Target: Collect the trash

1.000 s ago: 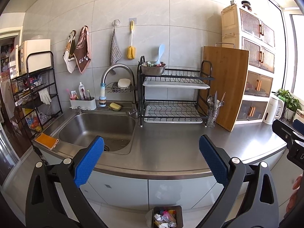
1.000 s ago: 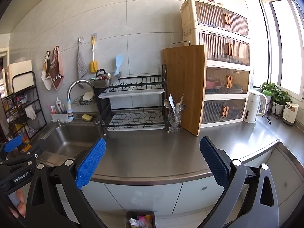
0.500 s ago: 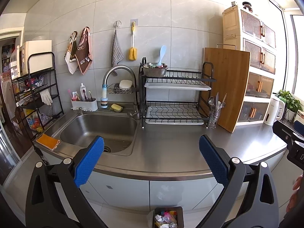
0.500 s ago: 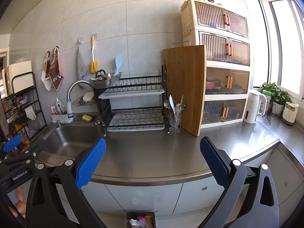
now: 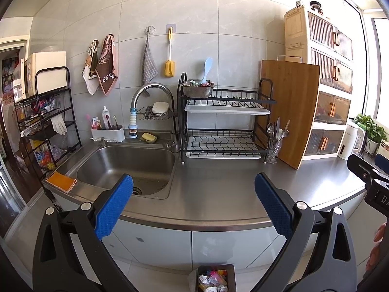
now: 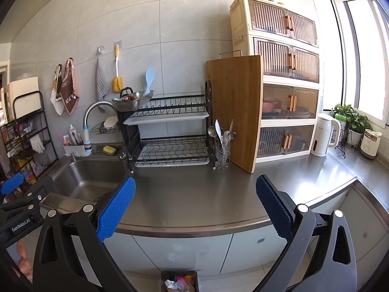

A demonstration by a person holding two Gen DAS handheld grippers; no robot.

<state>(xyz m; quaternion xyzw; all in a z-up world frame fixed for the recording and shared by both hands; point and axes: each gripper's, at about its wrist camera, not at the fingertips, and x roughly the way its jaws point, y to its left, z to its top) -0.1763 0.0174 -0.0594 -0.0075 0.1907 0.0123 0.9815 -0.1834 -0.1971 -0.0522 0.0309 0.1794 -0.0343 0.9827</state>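
Left wrist view shows the left gripper (image 5: 193, 202) with fingers released and holding nothing. Since one second ago the view has only crept a little toward the desk (image 5: 218, 189); nothing was picked up, so I judge the collecting is either finished or not begun. The right gripper (image 6: 194, 204) is also spread wide and empty. One trash bin (image 5: 216, 278), at the bottom centre of the frame on the floor, holds crumpled wrappers. I count one sink (image 5: 128, 168), one dish rack (image 5: 223, 124), one cutting board (image 5: 289, 112), and no loose trash on the desk.
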